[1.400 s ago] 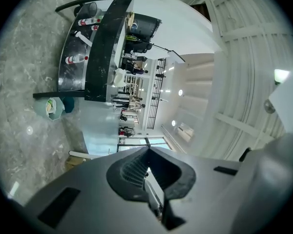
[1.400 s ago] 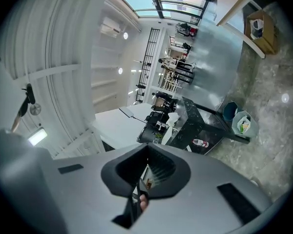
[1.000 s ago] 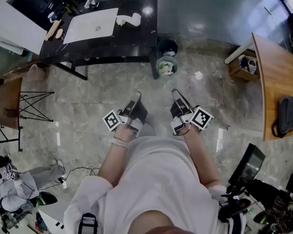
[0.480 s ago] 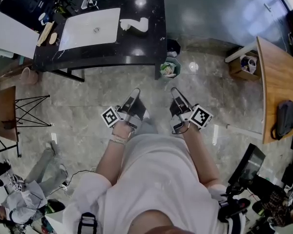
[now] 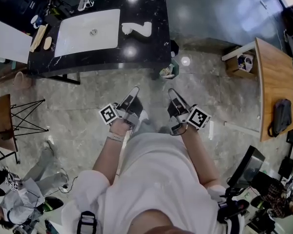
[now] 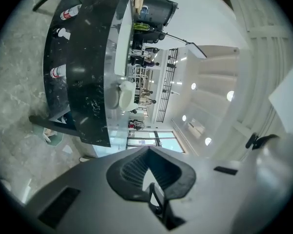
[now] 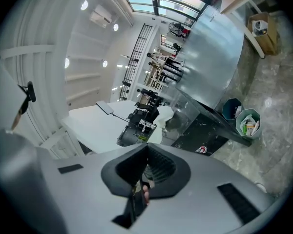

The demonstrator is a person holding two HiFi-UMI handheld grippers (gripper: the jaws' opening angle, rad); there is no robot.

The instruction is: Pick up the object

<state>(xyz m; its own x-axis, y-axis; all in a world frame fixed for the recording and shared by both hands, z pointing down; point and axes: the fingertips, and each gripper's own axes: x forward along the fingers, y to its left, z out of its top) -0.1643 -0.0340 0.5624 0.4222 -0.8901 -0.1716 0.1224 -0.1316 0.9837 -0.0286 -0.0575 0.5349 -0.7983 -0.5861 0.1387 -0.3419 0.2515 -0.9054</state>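
text: none legible | red-white labels [image 6: 67, 13] at black counter [image 6: 95, 57]: possibly print, too small

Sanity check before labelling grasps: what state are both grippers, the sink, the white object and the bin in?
left gripper: shut, empty
right gripper: shut, empty
sink: empty
white object: lying on the black counter, untouched
bin: open-topped, rubbish inside

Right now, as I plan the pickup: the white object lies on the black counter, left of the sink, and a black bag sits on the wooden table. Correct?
Not quite. In the head view the white object lies on the black counter right of the sink, not left. The black bag does sit on the wooden table.
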